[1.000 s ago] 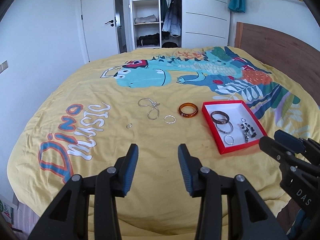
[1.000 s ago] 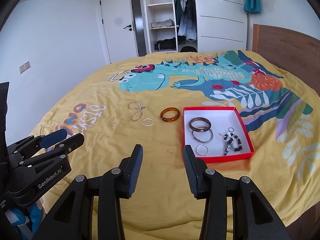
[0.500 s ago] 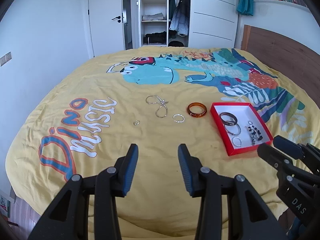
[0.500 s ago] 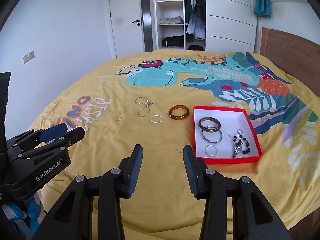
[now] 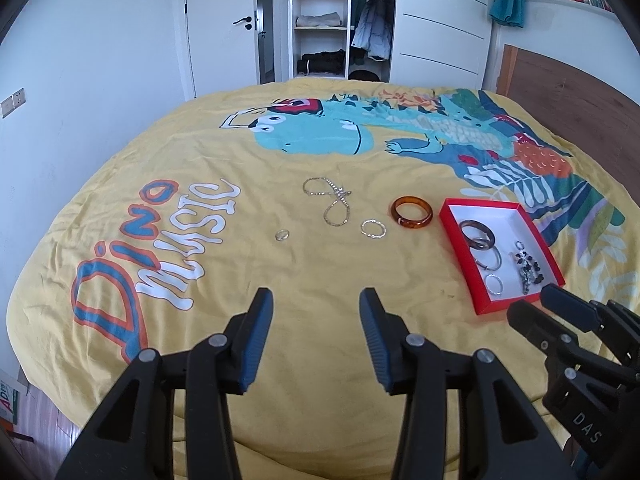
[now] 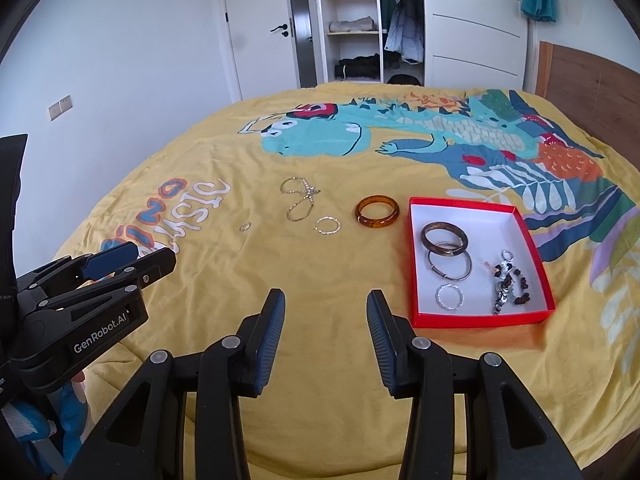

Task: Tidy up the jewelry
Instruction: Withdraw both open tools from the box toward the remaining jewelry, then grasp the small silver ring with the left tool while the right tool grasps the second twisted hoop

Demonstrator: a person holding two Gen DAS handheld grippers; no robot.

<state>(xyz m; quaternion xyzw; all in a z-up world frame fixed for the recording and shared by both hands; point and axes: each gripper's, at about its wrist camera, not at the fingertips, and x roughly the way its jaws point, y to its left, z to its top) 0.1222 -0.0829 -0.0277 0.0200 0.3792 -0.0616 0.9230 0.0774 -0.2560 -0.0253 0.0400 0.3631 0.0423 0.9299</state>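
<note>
A red tray (image 5: 460,248) (image 6: 412,260) on the yellow bedspread holds a dark bangle (image 6: 444,238), a silver bangle (image 6: 450,265), a small silver ring (image 6: 449,297) and a beaded piece (image 6: 508,282). Left of it lie an amber bangle (image 5: 412,212) (image 6: 377,211), a thin silver hoop (image 5: 373,228) (image 6: 327,225), a sparkly chain (image 5: 332,202) (image 6: 301,196) and a tiny ring (image 5: 282,235) (image 6: 245,227). My left gripper (image 5: 316,336) hovers short of them, its jaws opening with nothing between them. My right gripper (image 6: 326,332) is open and empty, near the tray's front left corner.
The bed's front edge drops to wooden floor (image 5: 36,420) at lower left. A wooden headboard (image 5: 580,92) stands on the right. Behind the bed are a white door (image 6: 264,36) and an open wardrobe (image 5: 340,20).
Both grippers have moved toward the bed and sunk a little, so the jewelry sits lower in view. The left jaws stand slightly wider.
</note>
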